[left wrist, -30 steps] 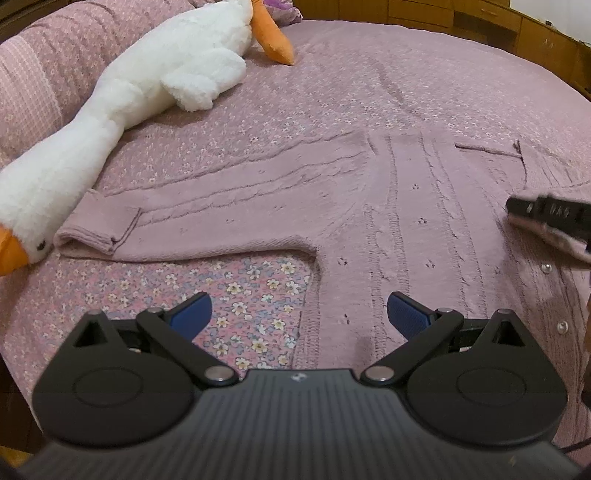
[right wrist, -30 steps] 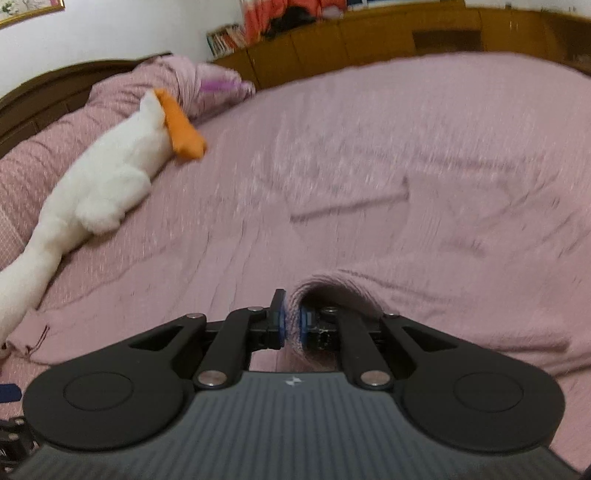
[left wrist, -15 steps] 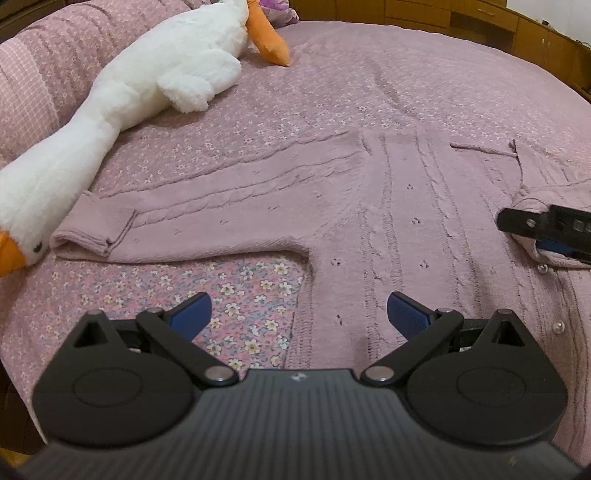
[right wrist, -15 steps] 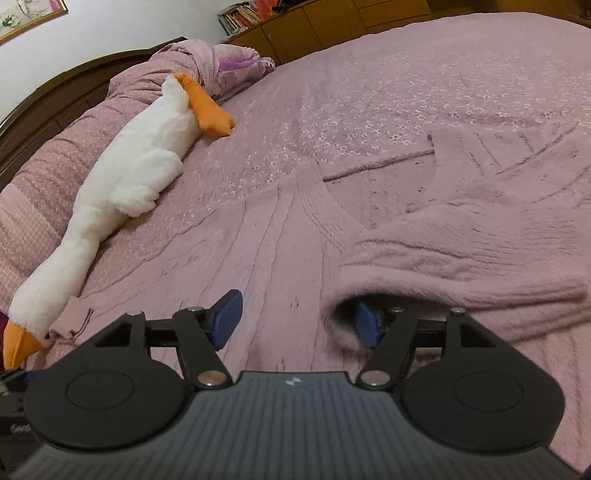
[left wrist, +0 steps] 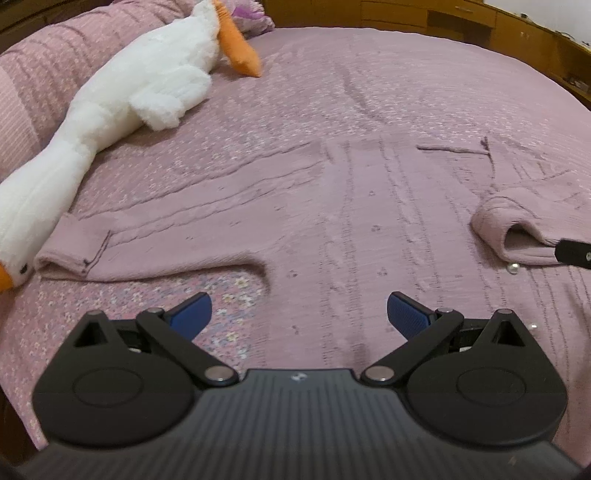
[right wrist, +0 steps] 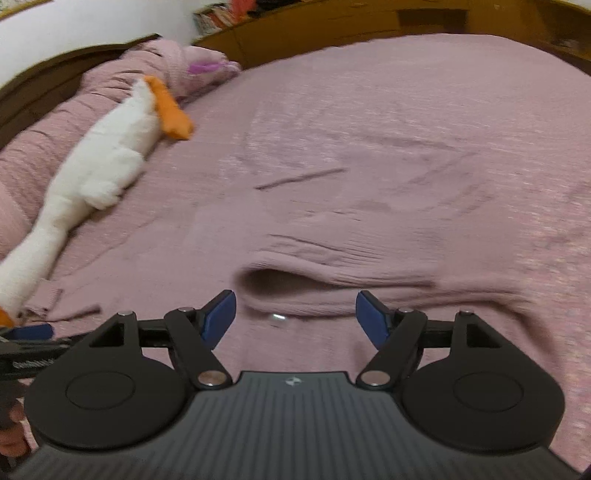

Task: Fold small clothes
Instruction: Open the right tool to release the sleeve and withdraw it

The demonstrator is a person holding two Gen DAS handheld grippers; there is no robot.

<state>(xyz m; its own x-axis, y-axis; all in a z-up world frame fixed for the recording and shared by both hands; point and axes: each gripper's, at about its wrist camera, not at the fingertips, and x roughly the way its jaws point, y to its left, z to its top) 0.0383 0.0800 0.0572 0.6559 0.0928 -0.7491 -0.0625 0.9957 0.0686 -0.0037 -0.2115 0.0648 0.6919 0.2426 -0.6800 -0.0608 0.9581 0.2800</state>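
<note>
Mauve cable-knit cardigan (left wrist: 354, 229), spread flat on floral pink bedspread (left wrist: 406, 74); fills centre and right of left wrist view. Judged light, soft and limp, stretchy under pull, not fragile, not slippery against the quilted cover; likely to sag and crease if lifted by a single point. Left sleeve (left wrist: 155, 240) extended toward left edge of frame, cuff (left wrist: 70, 254) lying just beside head of white plush goose (left wrist: 122, 99). Right sleeve (left wrist: 517, 236) already laid over body of garment, open cuff at right of frame, pearl buttons (left wrist: 512, 268) beside it. Best holds, by estimate: left cuff or shoulder seam for the next sleeve fold, hem corners thereafter. Left gripper (left wrist: 297, 314) spread wide, holding nothing, poised low in frame above armpit corner of garment, one finger over bedspread, the other over knit; contact not discernible. Right gripper (right wrist: 295, 317) likewise parted and unloaded, folded cuff (right wrist: 280, 284) lying just ahead, between and beyond its fingers; view blurred. Wooden cabinets (left wrist: 443, 18) along upper edge of frame.
</note>
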